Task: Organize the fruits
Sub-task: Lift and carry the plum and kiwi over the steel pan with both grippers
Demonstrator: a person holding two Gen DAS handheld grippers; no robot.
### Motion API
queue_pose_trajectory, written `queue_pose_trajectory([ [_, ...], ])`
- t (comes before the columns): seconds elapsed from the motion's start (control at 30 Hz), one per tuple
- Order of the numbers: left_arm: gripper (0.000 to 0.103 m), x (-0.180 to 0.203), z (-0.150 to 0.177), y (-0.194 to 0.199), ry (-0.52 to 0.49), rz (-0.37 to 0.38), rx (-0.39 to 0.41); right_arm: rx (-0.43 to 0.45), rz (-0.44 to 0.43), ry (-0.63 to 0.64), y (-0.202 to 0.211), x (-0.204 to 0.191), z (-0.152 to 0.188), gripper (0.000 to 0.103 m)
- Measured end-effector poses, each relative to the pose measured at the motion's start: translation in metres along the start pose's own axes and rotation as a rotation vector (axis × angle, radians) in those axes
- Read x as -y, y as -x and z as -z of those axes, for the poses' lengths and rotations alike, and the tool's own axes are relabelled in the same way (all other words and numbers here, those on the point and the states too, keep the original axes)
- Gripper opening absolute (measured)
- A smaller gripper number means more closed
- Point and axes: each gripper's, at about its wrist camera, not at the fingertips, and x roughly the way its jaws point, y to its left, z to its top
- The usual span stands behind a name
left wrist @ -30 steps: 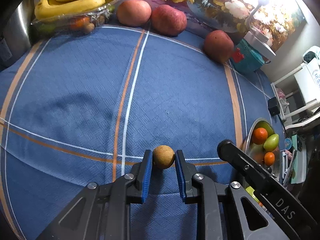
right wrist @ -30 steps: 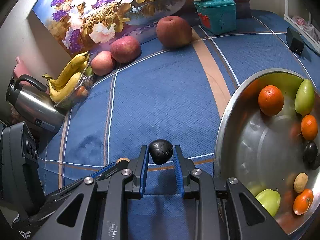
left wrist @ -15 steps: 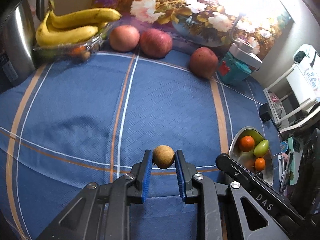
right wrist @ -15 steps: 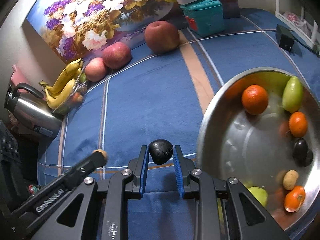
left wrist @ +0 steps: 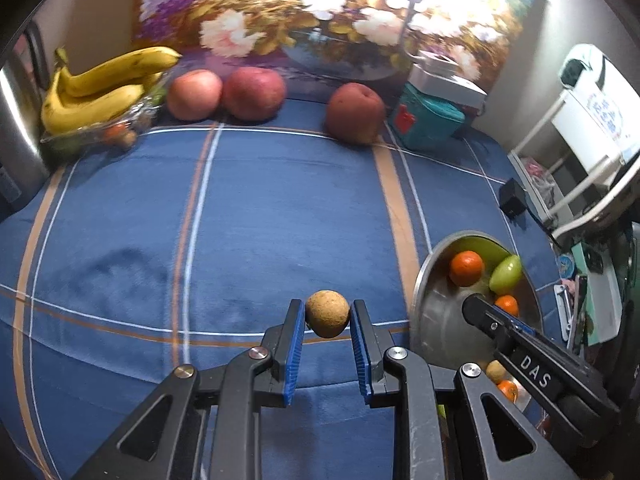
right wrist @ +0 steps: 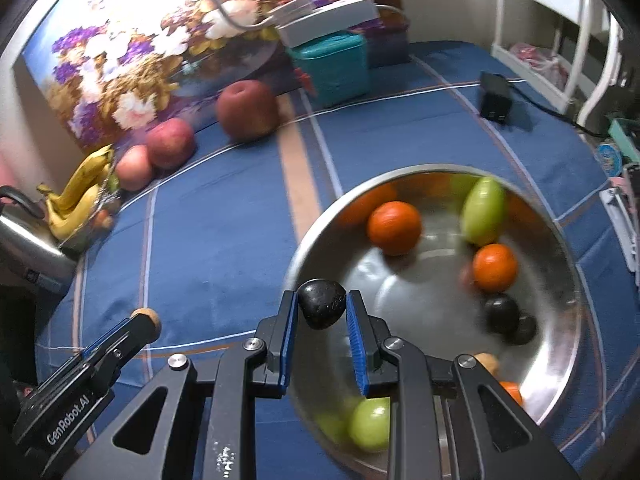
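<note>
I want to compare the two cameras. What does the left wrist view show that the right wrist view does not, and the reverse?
Only the left wrist view shows the tan round fruit fully, clamped in the left gripper. Only the right wrist view shows the black fruit clamped in the right gripper, and two dark fruits in the bowl. Both show the metal bowl, the bananas, three apples and the teal box.
</note>
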Motion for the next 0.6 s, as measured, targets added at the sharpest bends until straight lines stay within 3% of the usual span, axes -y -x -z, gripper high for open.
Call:
queue_pose_trajectory([
  [0.3, 0.025, 0.054, 0.015, -0.007, -0.14, 0.053, -0.008, 0.022, 0.114, -0.072, 0.007, 0.045, -0.005, 0.026],
  [0.6, 0.025, 0.083, 0.027, -0.012, -0.244, 0.036, -0.005, 0.025, 0.101, -0.115, 0.014, 0.064, -0.004, 0.026],
])
